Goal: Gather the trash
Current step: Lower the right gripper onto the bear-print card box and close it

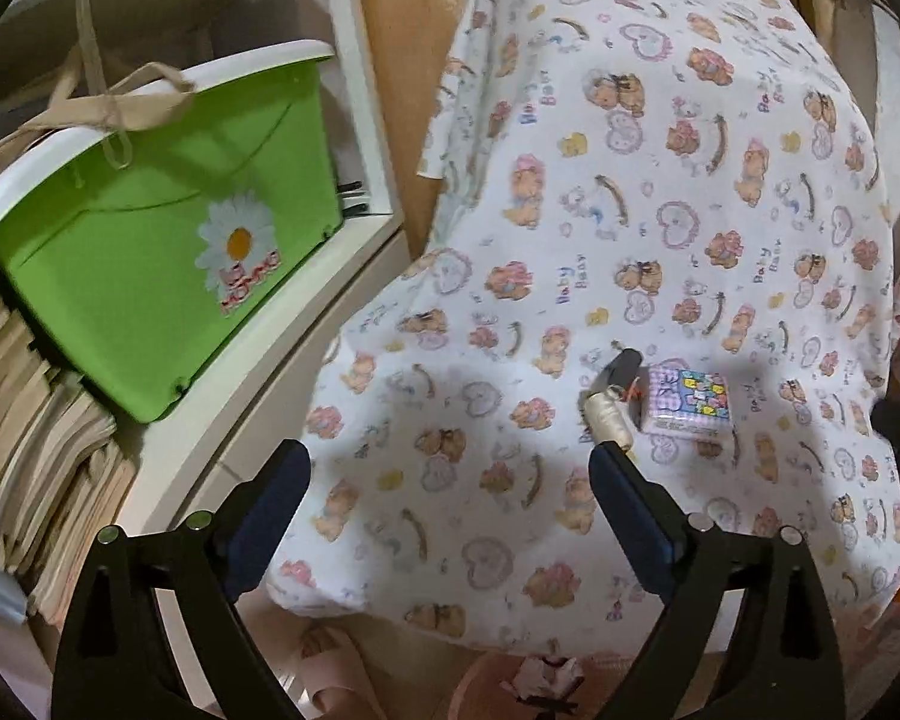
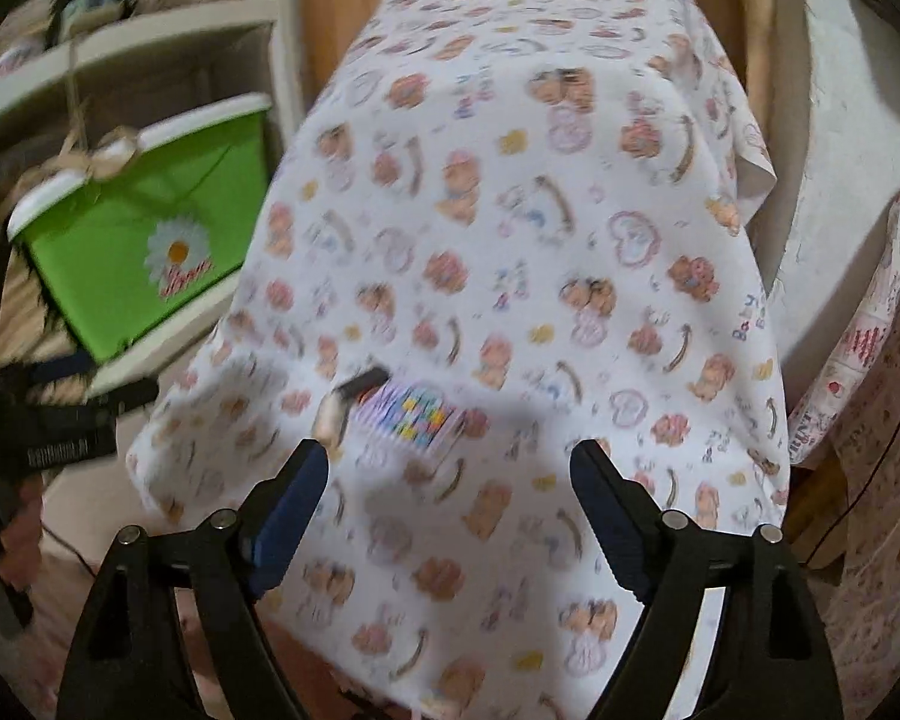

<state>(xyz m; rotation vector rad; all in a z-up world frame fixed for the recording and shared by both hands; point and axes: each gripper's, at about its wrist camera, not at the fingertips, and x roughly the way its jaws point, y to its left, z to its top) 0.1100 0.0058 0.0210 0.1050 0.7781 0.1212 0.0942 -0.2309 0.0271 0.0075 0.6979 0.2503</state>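
Observation:
A small purple checked packet (image 1: pixel 687 401) with a colourful picture lies on the bear-print cloth (image 1: pixel 660 192) that covers the table. A short silver and black object (image 1: pixel 611 402) lies against its left side. In the blurred right wrist view the packet (image 2: pixel 417 420) and the silver object (image 2: pixel 342 411) sit just beyond the fingertips. My left gripper (image 1: pixel 450 456) hovers open above the cloth with nothing between its fingers, the packet off its right finger. My right gripper (image 2: pixel 450 450) is open and empty too. A crumpled paper (image 1: pixel 543 675) lies on the floor below the table's near edge.
A green bin (image 1: pixel 150 240) with a white rim and a daisy sticker sits tilted on a white shelf (image 1: pixel 282 324) to the left, with a beige strap over it. Stacked papers (image 1: pixel 36 438) fill the shelf below. A patterned cloth (image 2: pixel 876 360) hangs at the right.

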